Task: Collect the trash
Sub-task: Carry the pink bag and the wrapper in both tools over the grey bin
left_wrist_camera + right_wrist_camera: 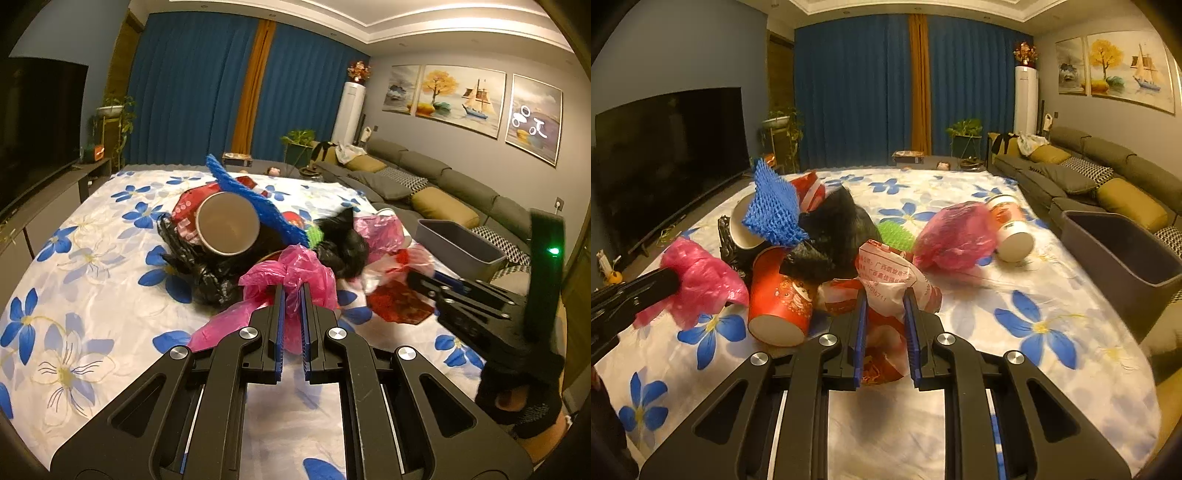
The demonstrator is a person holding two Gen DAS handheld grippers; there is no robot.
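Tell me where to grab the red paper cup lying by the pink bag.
Take the red paper cup across its side wall near the closed base, which faces the right wrist camera. It lies on its side, mouth buried in the pile, so come from the near, open side.

A heap of trash is spread on the table (1052, 295): a net sheet (774, 212) lies on top of a cup (744, 225), with a bag (831, 229) just to its right. Another cup (1012, 229) is seen on its side further right, touching a crumpled bag (955, 234). A bin (1119, 254) is placed at the table's right edge, before the sofa (1108, 173).
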